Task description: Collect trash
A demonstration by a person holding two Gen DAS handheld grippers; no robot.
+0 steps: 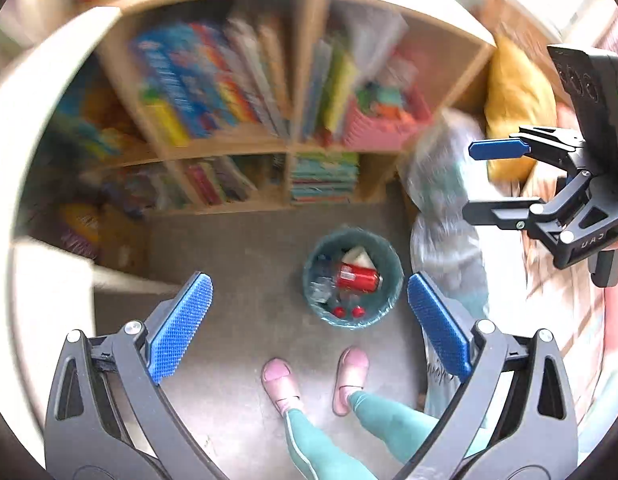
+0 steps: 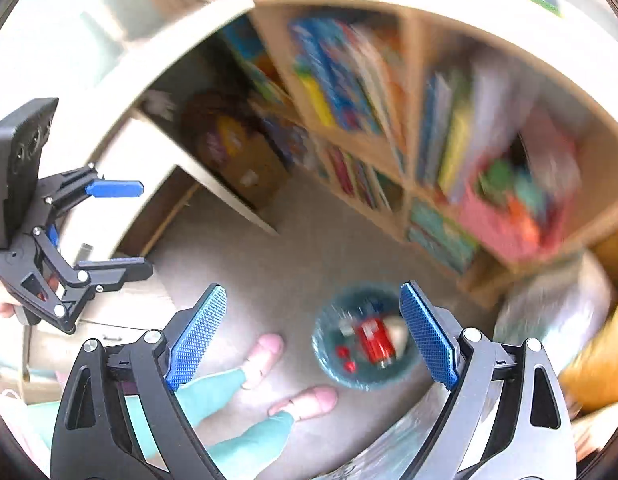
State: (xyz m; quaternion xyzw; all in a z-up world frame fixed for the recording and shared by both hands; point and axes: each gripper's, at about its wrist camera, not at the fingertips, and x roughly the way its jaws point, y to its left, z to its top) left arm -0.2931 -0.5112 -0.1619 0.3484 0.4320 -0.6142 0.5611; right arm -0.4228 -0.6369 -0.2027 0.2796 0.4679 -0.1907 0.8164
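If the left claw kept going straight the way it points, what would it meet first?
Probably the trash bin on the floor: it sits between the open left claw fingers, with nothing visible in between. Depth is unclear.

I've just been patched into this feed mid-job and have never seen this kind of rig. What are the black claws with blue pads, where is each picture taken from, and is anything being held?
There is no robot arm here. A person in teal trousers and pink slippers holds a hand-operated gripper in each hand. Each picture comes from a fisheye camera on one gripper, looking along its blue-padded fingers. The left gripper and right gripper are both open and hold nothing.

On the grey floor stands a small round teal-lined waste bin holding a red drinks can, clear plastic and other scraps. Behind it is a blurred wooden bookshelf of colourful books.
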